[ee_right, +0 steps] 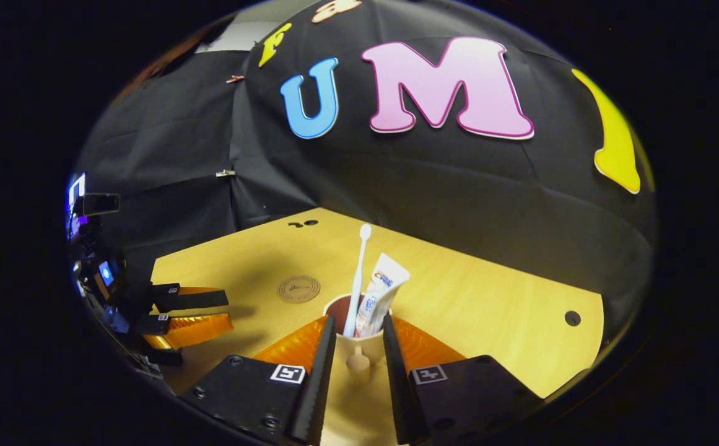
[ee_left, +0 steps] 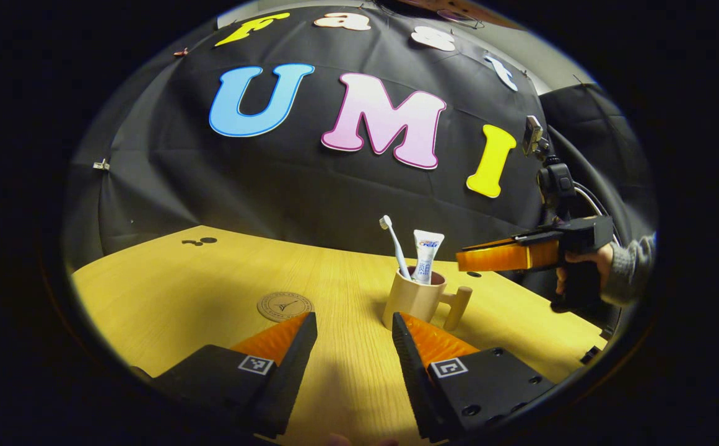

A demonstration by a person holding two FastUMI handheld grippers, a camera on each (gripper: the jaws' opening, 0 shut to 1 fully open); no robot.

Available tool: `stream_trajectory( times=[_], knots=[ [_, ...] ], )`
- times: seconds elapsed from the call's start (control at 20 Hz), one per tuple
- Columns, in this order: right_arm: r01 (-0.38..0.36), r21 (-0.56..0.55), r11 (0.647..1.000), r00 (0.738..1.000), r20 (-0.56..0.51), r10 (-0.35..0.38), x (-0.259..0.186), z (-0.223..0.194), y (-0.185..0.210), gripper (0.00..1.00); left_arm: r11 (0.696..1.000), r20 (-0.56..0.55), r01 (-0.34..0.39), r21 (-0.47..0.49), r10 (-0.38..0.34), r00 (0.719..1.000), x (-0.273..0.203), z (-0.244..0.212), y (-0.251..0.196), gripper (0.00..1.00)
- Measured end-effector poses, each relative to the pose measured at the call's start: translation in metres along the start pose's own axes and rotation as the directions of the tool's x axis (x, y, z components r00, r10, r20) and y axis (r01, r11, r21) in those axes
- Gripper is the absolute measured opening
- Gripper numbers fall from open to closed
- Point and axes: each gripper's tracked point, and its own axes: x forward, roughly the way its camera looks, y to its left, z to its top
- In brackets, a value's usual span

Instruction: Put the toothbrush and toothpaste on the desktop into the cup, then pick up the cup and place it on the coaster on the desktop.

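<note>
Jaws of right gripper flanking cup handle, contact unclear; left gripper jaws spread. Toothbrush, toothpaste in cup; coaster at 10 o'clock on bench.

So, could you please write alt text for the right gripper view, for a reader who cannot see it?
A beige cup with a peg-shaped handle stands on the light wooden desktop between the right gripper's open fingers, holding a white toothbrush and a white toothpaste tube. A round brown coaster lies behind it, unoccupied; the left gripper waits at the left edge.
</note>
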Motion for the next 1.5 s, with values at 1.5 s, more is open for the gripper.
stream_trajectory(
  times=[1.5],
  knots=[
    [-0.124,-0.071,0.990,0.715,-0.698,0.039,0.060,-0.119,0.016,0.66,0.996,-0.044,-0.024,-0.087,0.021,0.999,-0.025,-0.021,0.047,0.77]
  ],
)
